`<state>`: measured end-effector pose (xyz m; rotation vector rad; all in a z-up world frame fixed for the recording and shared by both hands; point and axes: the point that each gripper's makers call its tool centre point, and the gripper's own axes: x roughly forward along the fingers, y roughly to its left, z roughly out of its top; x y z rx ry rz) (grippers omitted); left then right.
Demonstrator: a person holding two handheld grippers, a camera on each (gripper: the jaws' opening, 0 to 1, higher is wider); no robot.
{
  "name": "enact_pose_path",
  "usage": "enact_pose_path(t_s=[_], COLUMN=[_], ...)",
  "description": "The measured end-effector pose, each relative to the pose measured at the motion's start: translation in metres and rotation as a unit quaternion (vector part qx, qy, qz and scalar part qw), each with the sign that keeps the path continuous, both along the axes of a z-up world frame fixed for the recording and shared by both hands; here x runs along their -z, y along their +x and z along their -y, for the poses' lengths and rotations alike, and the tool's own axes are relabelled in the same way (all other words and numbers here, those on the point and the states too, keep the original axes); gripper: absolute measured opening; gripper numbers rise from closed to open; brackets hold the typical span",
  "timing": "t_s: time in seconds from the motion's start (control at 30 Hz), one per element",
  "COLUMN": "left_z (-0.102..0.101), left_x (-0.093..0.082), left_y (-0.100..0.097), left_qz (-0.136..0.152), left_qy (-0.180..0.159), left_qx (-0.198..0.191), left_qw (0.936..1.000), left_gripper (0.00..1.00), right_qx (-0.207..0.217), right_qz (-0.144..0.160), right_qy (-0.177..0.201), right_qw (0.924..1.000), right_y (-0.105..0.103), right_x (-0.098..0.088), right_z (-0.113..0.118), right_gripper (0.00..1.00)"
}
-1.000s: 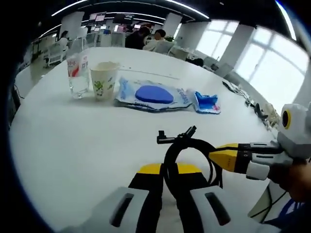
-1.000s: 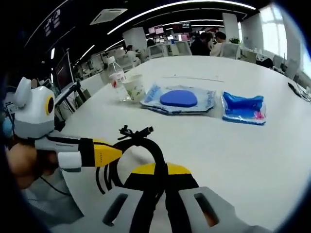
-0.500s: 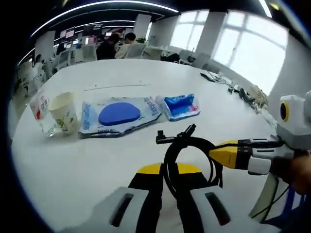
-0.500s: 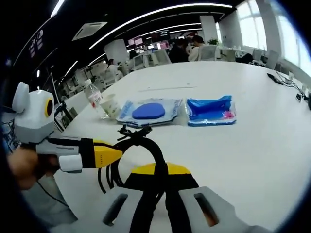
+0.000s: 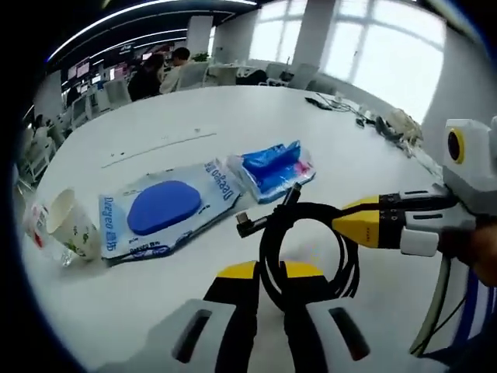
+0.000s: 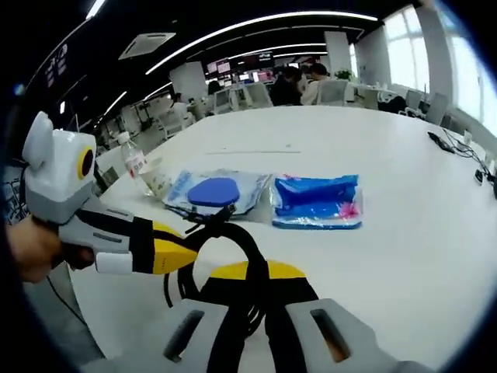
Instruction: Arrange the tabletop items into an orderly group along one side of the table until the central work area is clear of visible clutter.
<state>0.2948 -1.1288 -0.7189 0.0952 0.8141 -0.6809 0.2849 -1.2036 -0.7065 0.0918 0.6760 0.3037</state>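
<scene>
The coiled black cable (image 5: pixel 307 252) is clamped in both the left gripper (image 5: pixel 268 311) and the right gripper (image 6: pixel 252 307), each set of jaws closed narrow on the loop above the white table (image 5: pixel 202 124). Compared with a second ago, both views have swung and the grouped items sit nearer: the blue-disc packet (image 5: pixel 167 208) at 10 o'clock of the cable, the small blue pouch (image 5: pixel 273 167) at 12 o'clock, the paper cup (image 5: pixel 70 229) and water bottle (image 6: pixel 136 165) beyond. The cable appears to be approaching that row for placement.
</scene>
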Motion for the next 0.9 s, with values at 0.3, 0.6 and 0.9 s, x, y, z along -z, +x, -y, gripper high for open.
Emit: enact_pose_path(t_s=[0.3, 0.6, 0.9], left_z=[0.008, 0.017, 0.018], left_x=[0.014, 0.028, 0.039], left_y=[0.016, 0.019, 0.018], left_qz=[-0.016, -0.035, -0.058], left_qy=[0.014, 0.013, 0.015], left_qx=[0.006, 0.007, 0.004], left_qw=[0.9998, 0.9993, 0.9982], left_gripper=[0.06, 0.06, 0.06], right_qx=[-0.048, -0.073, -0.085], right_qz=[-0.013, -0.027, -0.035], right_qy=[-0.045, -0.06, -0.065], right_qw=[0.9978, 0.9952, 0.9937], right_y=[0.018, 0.031, 0.031], right_x=[0.025, 0.041, 0.052], right_z=[0.009, 0.016, 0.018], right_gripper=[0.02, 0.02, 0.02])
